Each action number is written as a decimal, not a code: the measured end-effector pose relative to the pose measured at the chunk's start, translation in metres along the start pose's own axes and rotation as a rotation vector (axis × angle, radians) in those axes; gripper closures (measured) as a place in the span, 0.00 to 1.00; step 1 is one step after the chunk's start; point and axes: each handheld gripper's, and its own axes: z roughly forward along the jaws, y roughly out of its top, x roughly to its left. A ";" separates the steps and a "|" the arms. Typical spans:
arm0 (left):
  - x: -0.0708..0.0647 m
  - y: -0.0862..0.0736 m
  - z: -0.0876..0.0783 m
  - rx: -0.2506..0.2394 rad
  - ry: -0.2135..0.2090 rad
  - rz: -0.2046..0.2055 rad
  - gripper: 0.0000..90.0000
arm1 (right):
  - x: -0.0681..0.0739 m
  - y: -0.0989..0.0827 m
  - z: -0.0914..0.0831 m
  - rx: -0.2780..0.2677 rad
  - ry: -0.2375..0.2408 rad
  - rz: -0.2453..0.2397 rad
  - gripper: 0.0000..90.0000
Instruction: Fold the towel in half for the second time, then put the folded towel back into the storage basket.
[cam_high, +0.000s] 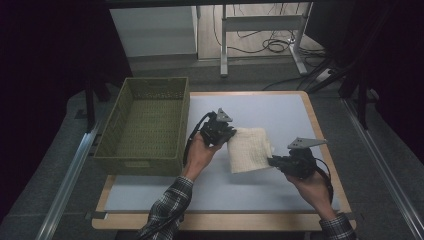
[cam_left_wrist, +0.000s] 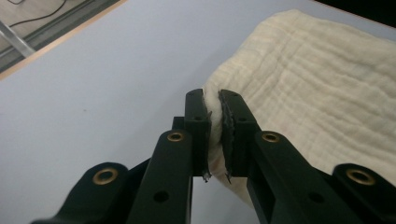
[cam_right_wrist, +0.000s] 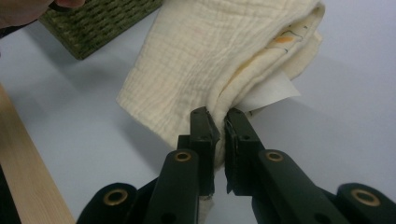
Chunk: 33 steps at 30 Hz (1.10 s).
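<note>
Folded cream cloth (cam_high: 248, 149) sits at the centre of the table's pale mat (cam_high: 280, 107), pinched from both sides.

Left gripper (cam_high: 227, 134): at 9 o'clock of the cloth, held in the person's left hand (cam_high: 200, 152). Jaws closed on the cloth's edge; in the left gripper view the pads clamp a fold of the cloth (cam_left_wrist: 327, 88) between them, with the fabric bulging out beyond the tips toward 1 o'clock.

Right gripper (cam_high: 271, 161): at 4 o'clock of the cloth, held in the right hand (cam_high: 312, 187). Jaws closed on the cloth too; in the right gripper view the tips bite the stacked layers at a corner of the cloth (cam_right_wrist: 205, 56). A white label (cam_right_wrist: 271, 93) pokes out of the fold just at 1 o'clock of the jaw tips, and a bit of orange print shows between the layers.

Cloth looks lifted at the gripped edges; whether its middle touches the mat, cannot tell.

Green woven basket (cam_high: 145, 125): at 9 o'clock of the cloth, just beyond the left hand, open side up. Plaid sleeves enter from 6 o'clock.
</note>
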 end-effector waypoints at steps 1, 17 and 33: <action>0.001 0.000 -0.003 0.000 0.006 0.005 0.91 | 0.001 0.002 0.002 -0.001 0.007 0.002 0.92; 0.028 0.005 -0.041 -0.006 0.079 0.011 0.91 | 0.018 0.038 0.019 -0.019 0.041 -0.050 0.92; 0.067 0.018 -0.060 0.004 0.144 0.004 0.91 | 0.024 0.082 0.043 -0.036 0.037 -0.080 0.92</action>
